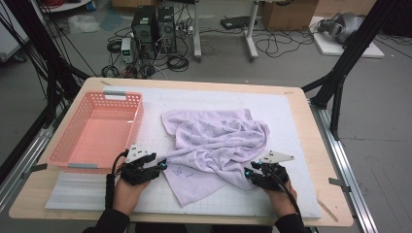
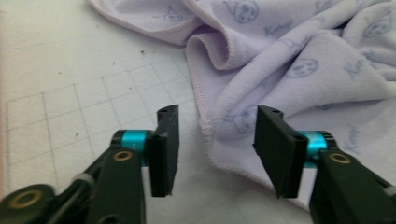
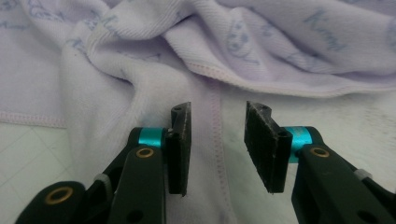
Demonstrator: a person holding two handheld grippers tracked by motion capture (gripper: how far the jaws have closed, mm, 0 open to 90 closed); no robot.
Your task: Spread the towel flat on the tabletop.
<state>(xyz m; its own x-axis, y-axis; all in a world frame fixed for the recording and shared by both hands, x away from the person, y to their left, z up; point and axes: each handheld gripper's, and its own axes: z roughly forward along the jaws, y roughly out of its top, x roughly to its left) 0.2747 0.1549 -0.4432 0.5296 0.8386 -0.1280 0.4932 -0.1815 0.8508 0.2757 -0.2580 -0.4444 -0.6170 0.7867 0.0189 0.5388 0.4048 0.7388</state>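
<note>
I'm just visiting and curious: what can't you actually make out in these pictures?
- High view: the prints on the lilac towel are too small to read.
- High view: the mat under the towel's folds is hidden.
- Left gripper view: the pink basket is cut off by the frame's edge.

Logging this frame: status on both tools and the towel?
Left tool open at towel edge. Right tool open over its hem. Towel crumpled on mat, ungripped. Basket sits left, clear of it.

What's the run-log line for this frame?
left gripper: open, at towel edge | right gripper: open, over towel hem | basket: empty, left of towel | towel: crumpled on mat
</note>
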